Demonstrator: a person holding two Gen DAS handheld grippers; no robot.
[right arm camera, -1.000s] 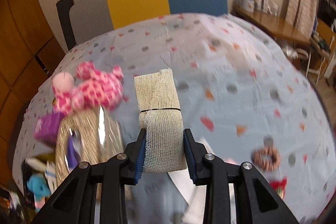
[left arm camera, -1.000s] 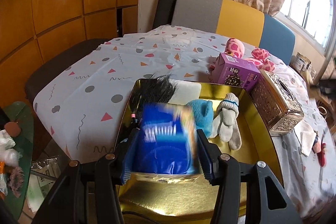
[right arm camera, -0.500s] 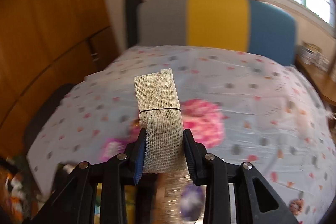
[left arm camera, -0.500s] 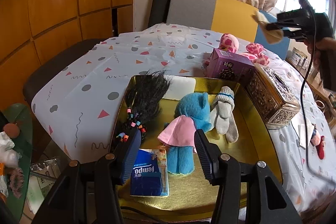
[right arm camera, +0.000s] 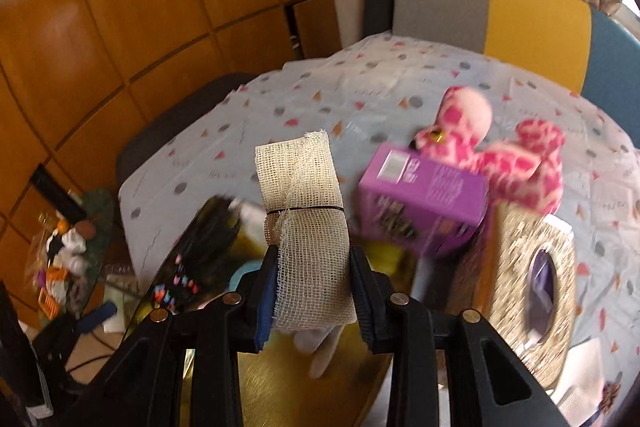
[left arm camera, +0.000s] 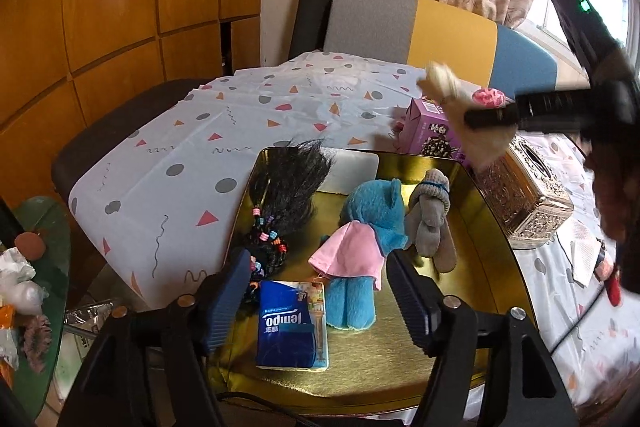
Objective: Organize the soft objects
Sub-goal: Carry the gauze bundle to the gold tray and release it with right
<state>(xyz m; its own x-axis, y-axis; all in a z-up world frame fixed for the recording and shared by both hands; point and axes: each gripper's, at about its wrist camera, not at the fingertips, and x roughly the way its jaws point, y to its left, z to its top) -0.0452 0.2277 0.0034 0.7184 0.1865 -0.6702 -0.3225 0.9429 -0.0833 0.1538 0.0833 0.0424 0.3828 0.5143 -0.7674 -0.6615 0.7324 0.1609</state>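
The right gripper (right arm camera: 314, 293) pinches the gauze roll (right arm camera: 306, 227) by its lower end, so the free end stays clear for setting it down. The roll's long axis runs straight ahead along the fingers, pointing away from the tool. Below and ahead of it lies the gold tray (left arm camera: 484, 227) (probably the goal). The left gripper (left arm camera: 316, 297) hangs spread and empty, with the tissue pack (left arm camera: 292, 325) lying between its fingers.
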